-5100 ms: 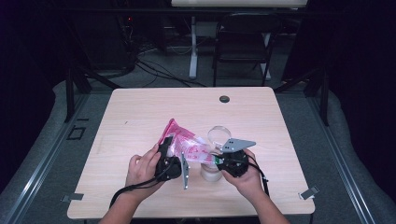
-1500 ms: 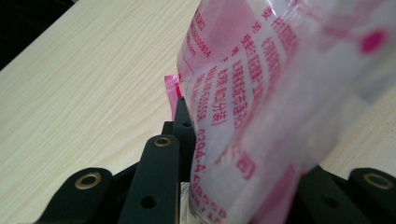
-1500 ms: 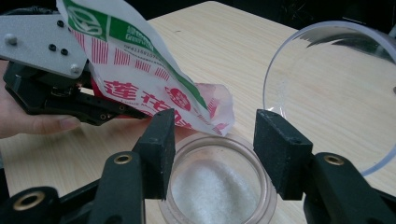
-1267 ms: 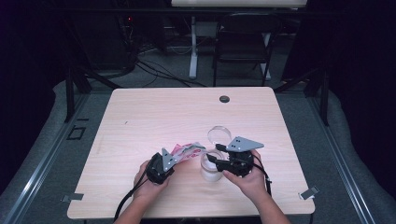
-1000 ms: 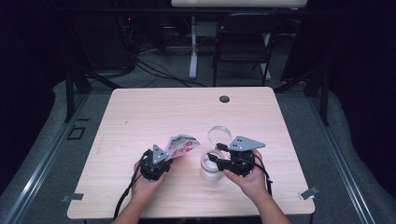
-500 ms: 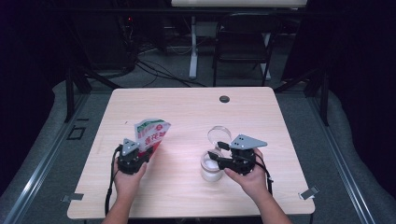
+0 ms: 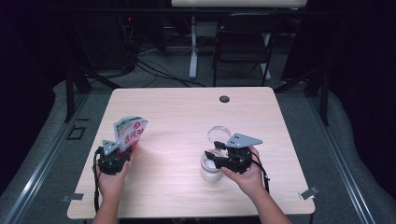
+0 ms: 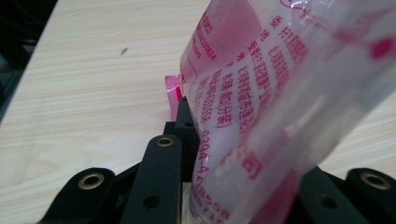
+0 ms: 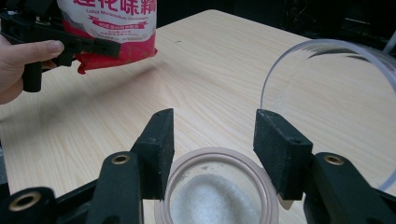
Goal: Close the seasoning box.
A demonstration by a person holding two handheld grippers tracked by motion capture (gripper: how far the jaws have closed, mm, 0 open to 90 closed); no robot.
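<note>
Two things carry the work here: a small clear jar point(image 7: 210, 167) standing on the tabletop point(image 7: 187, 112) in front of the person's right hand, and a pink-and-white printed pouch point(image 7: 129, 133) held up off the wood at the left side. The jar has white granules point(image 9: 212, 198) lying in its bottom, so the filling looks done or close to it. The pouch is well apart from the jar, which reads as the pouring step being over. What seems left is to set the pouch down and put the clear round lid point(image 7: 217, 135), which lies just beyond the jar, on the open mouth.

The left claw point(image 7: 113, 156) is clenched on the lower edge of the pouch, the film pinched between its black jaws. The right claw point(image 7: 215, 158) grasps the jar, one jaw on each side of the rim, steadying it upright.

The high view gives the layout: pouch at left, jar and lid at right, bare wood between, and a small dark disc point(image 7: 224, 99) near the far edge. The right gripper view looks straight down into the jar and shows the granules and the lid's curved edge point(image 9: 327, 93) close up. The left gripper view shows the pouch film point(image 8: 261, 116) squeezed in the jaws, its red print legible.
</note>
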